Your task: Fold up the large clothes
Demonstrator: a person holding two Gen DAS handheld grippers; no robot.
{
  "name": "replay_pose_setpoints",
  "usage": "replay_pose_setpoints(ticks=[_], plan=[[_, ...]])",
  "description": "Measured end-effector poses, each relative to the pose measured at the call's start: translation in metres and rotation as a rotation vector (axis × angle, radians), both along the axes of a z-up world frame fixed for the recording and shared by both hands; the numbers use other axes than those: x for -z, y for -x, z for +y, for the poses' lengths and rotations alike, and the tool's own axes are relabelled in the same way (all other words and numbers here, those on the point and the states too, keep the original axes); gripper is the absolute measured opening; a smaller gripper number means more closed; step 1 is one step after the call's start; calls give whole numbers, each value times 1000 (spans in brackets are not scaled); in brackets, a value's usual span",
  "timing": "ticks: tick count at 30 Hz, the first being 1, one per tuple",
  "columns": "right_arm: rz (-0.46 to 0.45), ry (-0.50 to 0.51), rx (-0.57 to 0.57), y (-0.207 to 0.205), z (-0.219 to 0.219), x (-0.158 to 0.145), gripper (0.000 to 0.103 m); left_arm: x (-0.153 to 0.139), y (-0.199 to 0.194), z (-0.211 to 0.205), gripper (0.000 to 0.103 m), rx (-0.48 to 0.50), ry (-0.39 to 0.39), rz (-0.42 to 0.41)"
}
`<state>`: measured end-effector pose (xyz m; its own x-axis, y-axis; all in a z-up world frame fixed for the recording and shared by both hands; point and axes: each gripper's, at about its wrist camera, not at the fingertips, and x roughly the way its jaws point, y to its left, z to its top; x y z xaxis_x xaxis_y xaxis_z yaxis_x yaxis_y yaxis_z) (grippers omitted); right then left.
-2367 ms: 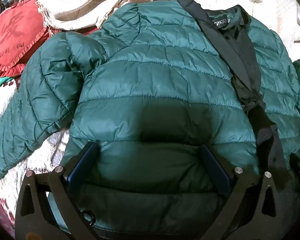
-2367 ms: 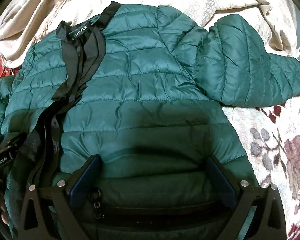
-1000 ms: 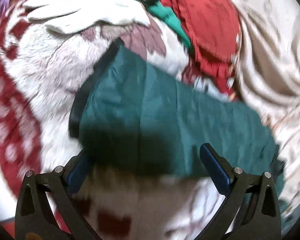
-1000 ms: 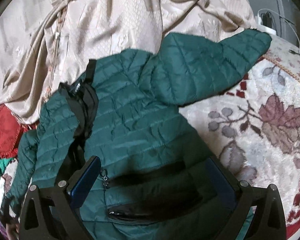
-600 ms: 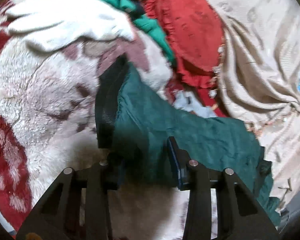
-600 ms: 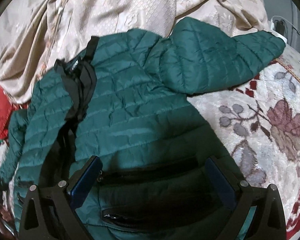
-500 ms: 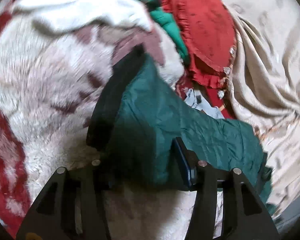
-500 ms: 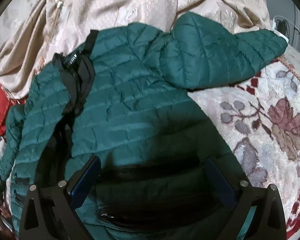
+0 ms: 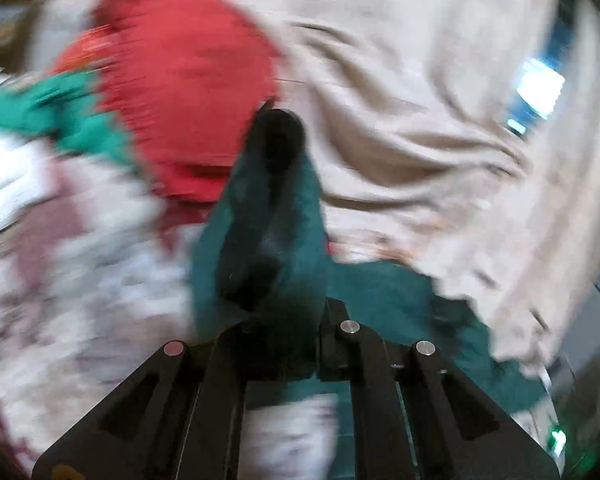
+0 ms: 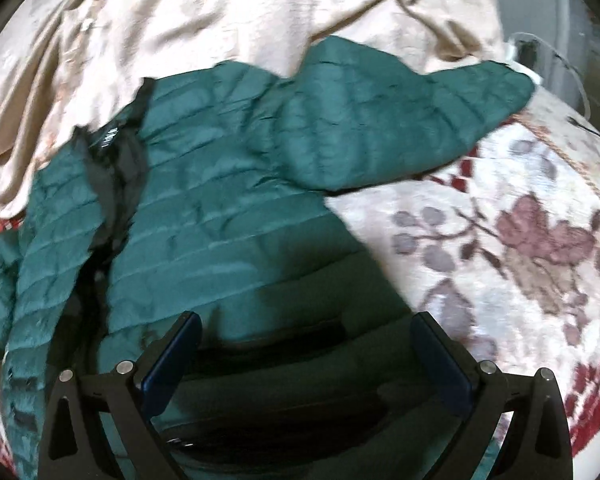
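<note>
A dark green quilted jacket (image 10: 228, 216) lies spread front-up on the bed, its black collar (image 10: 112, 152) at the upper left and one sleeve (image 10: 400, 120) stretched out to the right. My right gripper (image 10: 306, 354) hovers open over the jacket's lower part, near a black pocket zip, with nothing between its fingers. In the blurred left wrist view my left gripper (image 9: 284, 320) is shut on the other sleeve (image 9: 268, 216), lifted off the bed with its black cuff (image 9: 280, 132) pointing away.
A beige bedspread (image 10: 228, 12) is bunched behind the jacket. A red frilled cushion (image 9: 188, 80) and a bright green cloth (image 9: 60, 116) lie at the left. The floral blanket (image 10: 520, 248) shows bare at the right, with cables at its far corner.
My left gripper closed on the jacket's sleeve end and lifted it up and away from the blanket. The right gripper stayed open over the jacket's hem, tilting slightly.
</note>
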<state>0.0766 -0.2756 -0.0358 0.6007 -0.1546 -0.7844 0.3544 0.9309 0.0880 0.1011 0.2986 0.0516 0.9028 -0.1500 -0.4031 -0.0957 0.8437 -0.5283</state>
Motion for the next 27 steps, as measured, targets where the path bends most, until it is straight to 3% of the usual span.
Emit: replay_pose_setpoints(ticks=[4,7,11,16,23,27], plan=[[11,29,70,4,-11,0,103,-37,-52,-94,8,223,-39,-34],[-4,69,118,10,-17,-5,103,-45,-88,-163,8,355,-54,-26],[-9,95,170,14,-25,-10,103,-38,-122,-252,8,537,-67,0],[6,21,165,13,-36,-3,103,-2,-142,-348,8,746,-21,46],[31,-27,164,8,-43,6,103,66,-175,-408,10,803,-37,227],[36,-29,161,7,-43,7,103,92,-170,-399,41,807,-16,372]])
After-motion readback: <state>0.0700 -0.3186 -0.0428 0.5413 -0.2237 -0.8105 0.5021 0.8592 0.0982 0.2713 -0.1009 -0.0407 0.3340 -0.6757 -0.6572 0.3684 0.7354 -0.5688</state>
